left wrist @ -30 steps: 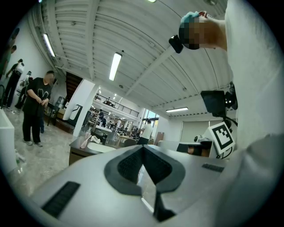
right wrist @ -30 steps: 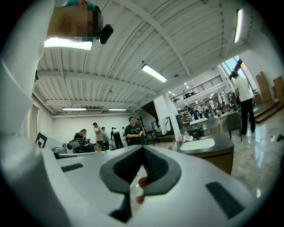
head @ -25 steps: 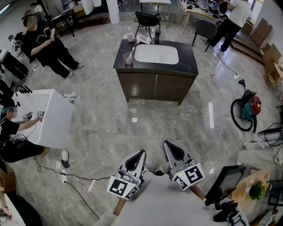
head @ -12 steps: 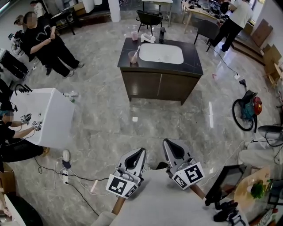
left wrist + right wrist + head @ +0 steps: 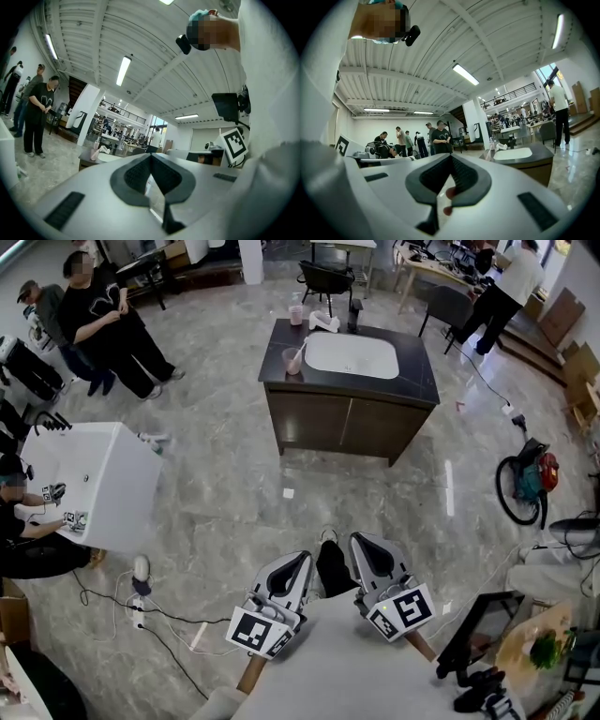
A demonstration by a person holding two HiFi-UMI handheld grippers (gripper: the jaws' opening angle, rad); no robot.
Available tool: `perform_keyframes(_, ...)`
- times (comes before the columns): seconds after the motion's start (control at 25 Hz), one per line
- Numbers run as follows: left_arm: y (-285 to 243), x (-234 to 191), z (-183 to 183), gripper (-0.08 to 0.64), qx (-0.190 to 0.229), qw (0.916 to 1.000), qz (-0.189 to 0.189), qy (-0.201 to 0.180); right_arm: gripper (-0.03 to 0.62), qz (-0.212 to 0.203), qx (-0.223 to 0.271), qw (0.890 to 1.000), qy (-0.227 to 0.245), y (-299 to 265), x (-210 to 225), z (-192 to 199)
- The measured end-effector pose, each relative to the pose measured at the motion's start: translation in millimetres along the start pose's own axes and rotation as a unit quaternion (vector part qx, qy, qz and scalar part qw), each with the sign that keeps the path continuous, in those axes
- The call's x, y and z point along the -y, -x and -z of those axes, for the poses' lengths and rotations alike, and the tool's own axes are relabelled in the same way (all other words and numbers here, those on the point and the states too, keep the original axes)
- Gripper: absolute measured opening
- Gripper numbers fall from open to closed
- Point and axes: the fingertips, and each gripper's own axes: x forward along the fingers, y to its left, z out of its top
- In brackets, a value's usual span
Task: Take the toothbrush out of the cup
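Two grippers, both mine, ride low and close against my body. The left gripper [image 5: 296, 565] and the right gripper [image 5: 363, 547] hover side by side over the marble floor [image 5: 225, 512], well apart from the work. Each has its jaws brought together with nothing between them, and each gripper's own view shows the same. I judge that I carry them closed and tucked in because I am only approaching and there is nothing here to grasp.

The toothbrush [image 5: 299, 352] stands in a pink cup [image 5: 292, 362] at the near left corner of the dark-topped table [image 5: 422, 381], just beside the white basin [image 5: 352, 354] sunk into that top. The cup sits upright near the table's edge, which I judge keeps it easy to reach from the front or the left side. A second cup [image 5: 296, 313] stands at the far left edge and has no part in this.

The toothbrush's long axis runs steeply upward but not plumb. Its lower end is down inside the cup, and its free end leans over the rim toward the basin, up and to the right in the head view. I take it to lean because the cup is wider than the handle, so it rests against the rim. From this far I cannot tell which end carries the bristles. A clean pull would, I judge, follow that lean.
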Motion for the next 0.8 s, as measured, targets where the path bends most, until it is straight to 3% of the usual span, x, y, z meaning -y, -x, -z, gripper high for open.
perform_keyframes(0.36, -30, -27, 7, 0.003, 0.0, 0.9999, -0.013, -0.005, 0.003, -0.013, 0.01, 1.0, 0.004, -35, 30, 1)
perform_keyframes(0.8, -115, -101, -17, 0.003, -0.003, 0.999, -0.044, -0.007, 0.003, -0.019, 0.003, 1.0, 0.004, -123, 109, -26)
